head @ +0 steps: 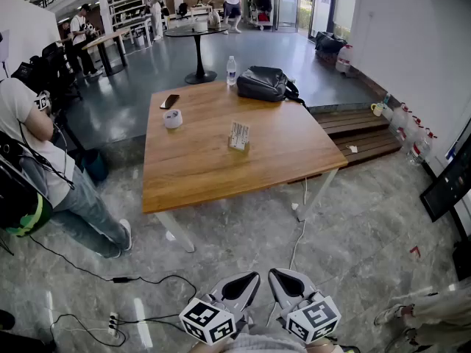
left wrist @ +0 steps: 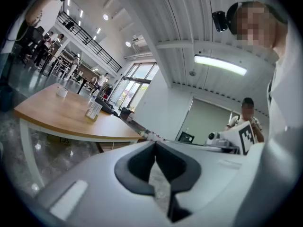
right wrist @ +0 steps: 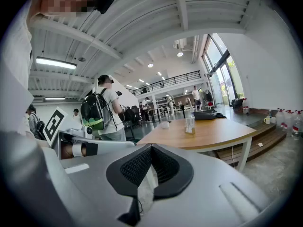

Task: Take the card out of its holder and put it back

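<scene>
On the table (head: 191,175) the card holder (head: 238,135) is too small for me to tell holder from card, or to read any print. The small white thing (head: 172,118) at the table's far left I cannot name. The near edge cuts off the hands behind the left gripper (head: 255,276) and right gripper (head: 273,273), and the left edge cuts the standing person (head: 44,160).

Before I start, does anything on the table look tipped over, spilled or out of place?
Nothing stands out. The card holder stands upright near the table's middle with the card in it. The tape roll, phone, bottle and bag sit toward the far side. Only a white cable hangs off the right edge.
</scene>
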{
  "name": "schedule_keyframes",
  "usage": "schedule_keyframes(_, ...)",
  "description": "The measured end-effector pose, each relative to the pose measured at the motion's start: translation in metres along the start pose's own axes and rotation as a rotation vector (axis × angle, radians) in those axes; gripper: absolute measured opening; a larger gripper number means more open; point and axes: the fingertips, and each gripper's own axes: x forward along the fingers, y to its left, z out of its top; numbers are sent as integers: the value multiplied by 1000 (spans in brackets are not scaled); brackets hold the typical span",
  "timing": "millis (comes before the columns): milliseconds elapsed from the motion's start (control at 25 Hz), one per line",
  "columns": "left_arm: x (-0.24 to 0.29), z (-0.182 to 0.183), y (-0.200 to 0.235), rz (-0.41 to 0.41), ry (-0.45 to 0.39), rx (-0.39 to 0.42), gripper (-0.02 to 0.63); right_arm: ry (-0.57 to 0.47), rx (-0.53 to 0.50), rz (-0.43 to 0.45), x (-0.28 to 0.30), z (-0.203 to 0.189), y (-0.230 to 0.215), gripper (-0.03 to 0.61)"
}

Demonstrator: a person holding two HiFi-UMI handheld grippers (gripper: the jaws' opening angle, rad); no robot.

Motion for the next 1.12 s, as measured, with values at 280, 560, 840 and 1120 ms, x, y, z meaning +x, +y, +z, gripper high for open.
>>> schedule_keyframes(280, 33, 22, 45, 42, 16, 41, 8, -3, 18, 17, 42, 8, -27, -8)
schedule_keyframes(560, 82, 70, 110, 32, -24, 39, 8, -13, -20, 15, 118, 45, -71, -8)
schedule_keyframes(840, 135, 130, 182, 5, -21, 35, 8, -23, -9, -34, 200, 89, -126, -8)
schedule_keyframes(1120, 171, 158, 237, -14, 8, 16, 8, -7, 0, -49, 266, 110, -157, -8)
